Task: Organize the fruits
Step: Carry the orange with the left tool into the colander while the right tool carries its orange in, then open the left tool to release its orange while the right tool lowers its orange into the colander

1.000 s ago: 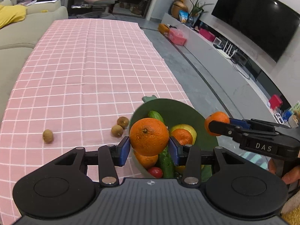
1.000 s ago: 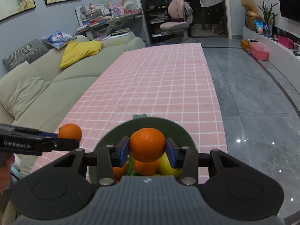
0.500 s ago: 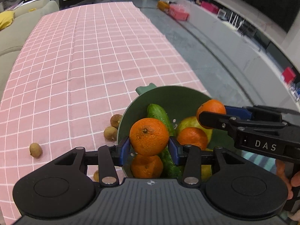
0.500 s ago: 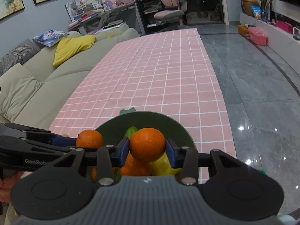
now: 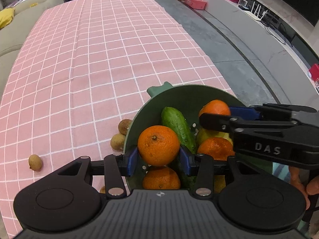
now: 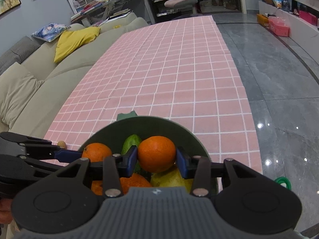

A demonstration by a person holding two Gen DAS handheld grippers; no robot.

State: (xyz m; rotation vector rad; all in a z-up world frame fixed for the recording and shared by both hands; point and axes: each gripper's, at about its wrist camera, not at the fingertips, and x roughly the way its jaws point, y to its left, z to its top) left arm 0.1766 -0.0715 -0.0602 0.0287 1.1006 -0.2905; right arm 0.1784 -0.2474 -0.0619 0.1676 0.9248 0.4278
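a long worktop (image 5: 99,59) under a pink checked cloth fills both views, with a sofa (image 6: 30,83) along one side and grey floor on the other. near its close end sits a deep green bowl (image 5: 179,97), already crowded with a cucumber (image 5: 177,125), a yellow-green fruit and at least two oranges. the left gripper (image 5: 159,160) has its jaws partly closed, both blue pads pressed on a large orange (image 5: 159,145), held above the near side of the bowl. the right gripper (image 6: 157,160) grips a smaller orange (image 6: 157,153) the same way, over the bowl's middle. three small brown fruits (image 5: 119,134) lie on the cloth outside the bowl, two against its wall and one (image 5: 35,162) well apart. the risks, as a judgement: the two grippers are close together over one bowl and could knock each other; an orange let go onto the rounded pile could roll over the rim, perhaps off the worktop's edge near the bowl; a push on the rim could shift the bowl.
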